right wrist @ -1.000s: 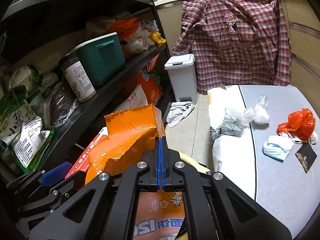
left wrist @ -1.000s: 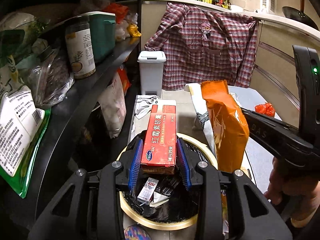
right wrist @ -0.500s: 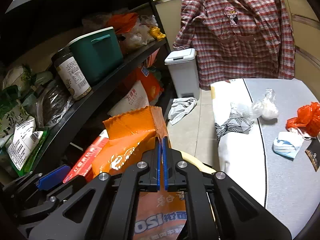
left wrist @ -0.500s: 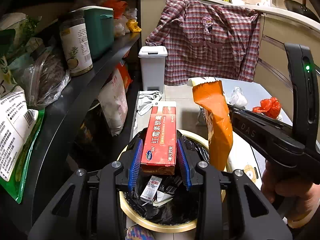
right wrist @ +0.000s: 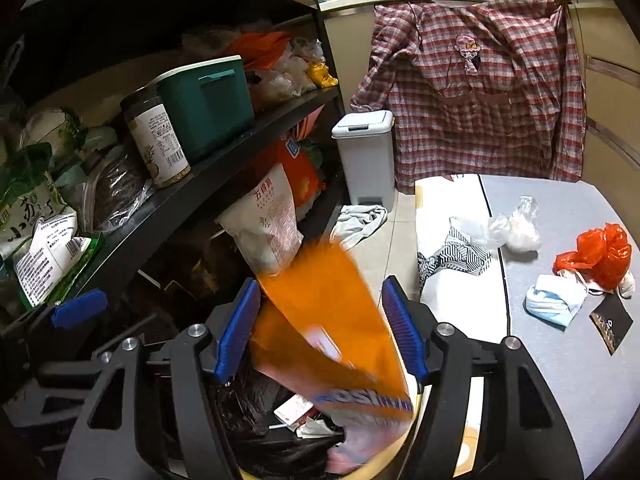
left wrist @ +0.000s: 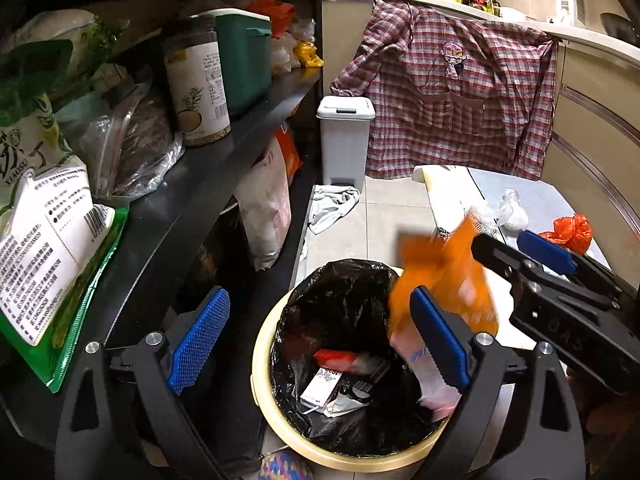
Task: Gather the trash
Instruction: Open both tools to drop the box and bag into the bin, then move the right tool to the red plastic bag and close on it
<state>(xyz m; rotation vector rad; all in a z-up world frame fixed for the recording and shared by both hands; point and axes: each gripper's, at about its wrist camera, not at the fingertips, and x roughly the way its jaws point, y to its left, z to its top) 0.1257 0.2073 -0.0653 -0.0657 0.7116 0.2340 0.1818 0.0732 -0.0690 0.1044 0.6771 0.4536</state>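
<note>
right gripper jaws just opened, nothing clamped | orange bag blurred, loose between pads, long axis 11-to-5, tipping into bin at 6 | left gripper just opened wide, empty, over bin | next trash: red bag, mask at 2-3 on table, right hand nearer

Both wrist views look steeply down, close over the bin, sharing the shelf and hanging shirt.
</note>
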